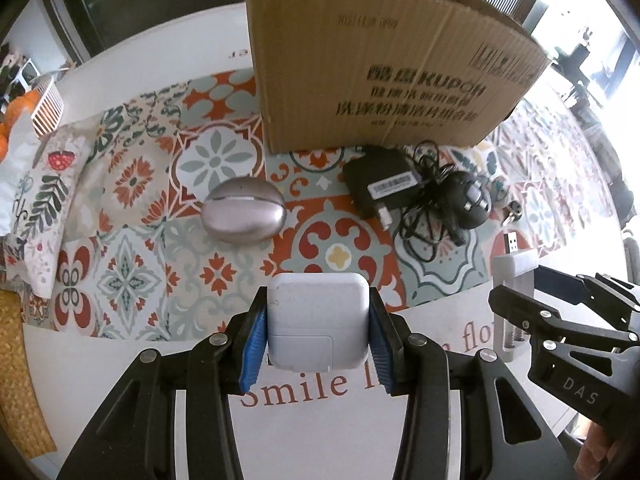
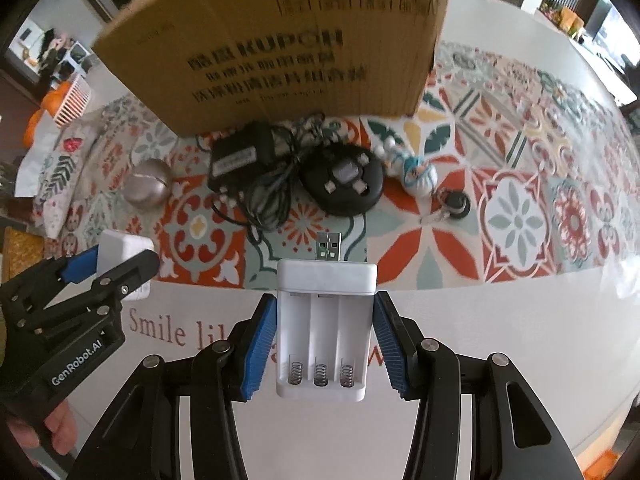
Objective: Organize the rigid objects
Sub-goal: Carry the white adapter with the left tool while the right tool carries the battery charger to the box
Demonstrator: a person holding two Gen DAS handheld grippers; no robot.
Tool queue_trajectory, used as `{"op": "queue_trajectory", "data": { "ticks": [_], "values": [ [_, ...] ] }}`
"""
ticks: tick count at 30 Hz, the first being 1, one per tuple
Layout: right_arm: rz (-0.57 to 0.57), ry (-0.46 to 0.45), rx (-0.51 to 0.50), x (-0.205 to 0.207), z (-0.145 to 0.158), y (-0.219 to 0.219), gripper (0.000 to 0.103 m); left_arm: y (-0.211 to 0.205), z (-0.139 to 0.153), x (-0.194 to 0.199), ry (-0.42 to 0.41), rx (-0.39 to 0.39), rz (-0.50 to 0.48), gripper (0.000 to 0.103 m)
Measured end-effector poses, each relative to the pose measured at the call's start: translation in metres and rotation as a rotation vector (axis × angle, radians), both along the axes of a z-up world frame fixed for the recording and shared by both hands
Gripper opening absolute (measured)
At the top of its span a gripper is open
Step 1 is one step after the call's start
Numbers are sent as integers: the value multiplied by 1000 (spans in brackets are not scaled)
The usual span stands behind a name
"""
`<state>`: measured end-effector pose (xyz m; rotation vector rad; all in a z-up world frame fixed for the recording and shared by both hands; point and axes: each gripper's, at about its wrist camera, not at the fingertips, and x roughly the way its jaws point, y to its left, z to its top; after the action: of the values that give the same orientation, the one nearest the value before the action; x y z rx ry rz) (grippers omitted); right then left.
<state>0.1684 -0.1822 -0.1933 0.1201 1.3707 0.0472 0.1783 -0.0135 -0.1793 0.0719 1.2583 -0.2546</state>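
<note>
My left gripper [image 1: 318, 320] is shut on a white square power adapter [image 1: 318, 312], held above the table's near edge. My right gripper [image 2: 326, 340] is shut on a white USB battery charger [image 2: 326, 320] with three empty slots and its plug pointing forward. Each gripper shows in the other's view: the right one with the charger [image 1: 514, 280] at the right, the left one with the adapter [image 2: 124, 246] at the left. A cardboard box [image 1: 380, 52] stands open-topped at the back of the patterned mat [image 1: 160, 216], also in the right wrist view [image 2: 280, 40].
On the mat lie a silver egg-shaped case [image 1: 243, 211], a black adapter with tangled cable [image 1: 384, 188], a round black device [image 2: 343, 184], a small blue-white figure [image 2: 418, 174] and a small black ring piece [image 2: 456, 202]. A floral cloth [image 1: 44, 200] lies left.
</note>
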Motion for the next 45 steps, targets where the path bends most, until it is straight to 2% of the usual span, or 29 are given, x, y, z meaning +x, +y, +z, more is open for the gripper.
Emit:
{"op": "queue_trajectory", "data": {
  "ticks": [2, 19, 45],
  "values": [
    [9, -23, -6, 0, 10, 0, 50, 1, 3, 10, -12, -7, 3, 44],
    [9, -239, 27, 11, 68, 2, 50, -2, 69, 11, -177, -62, -4, 44],
    [23, -429, 59, 39, 143, -6, 50, -13, 147, 38, -336, -107, -20, 44]
  ]
}}
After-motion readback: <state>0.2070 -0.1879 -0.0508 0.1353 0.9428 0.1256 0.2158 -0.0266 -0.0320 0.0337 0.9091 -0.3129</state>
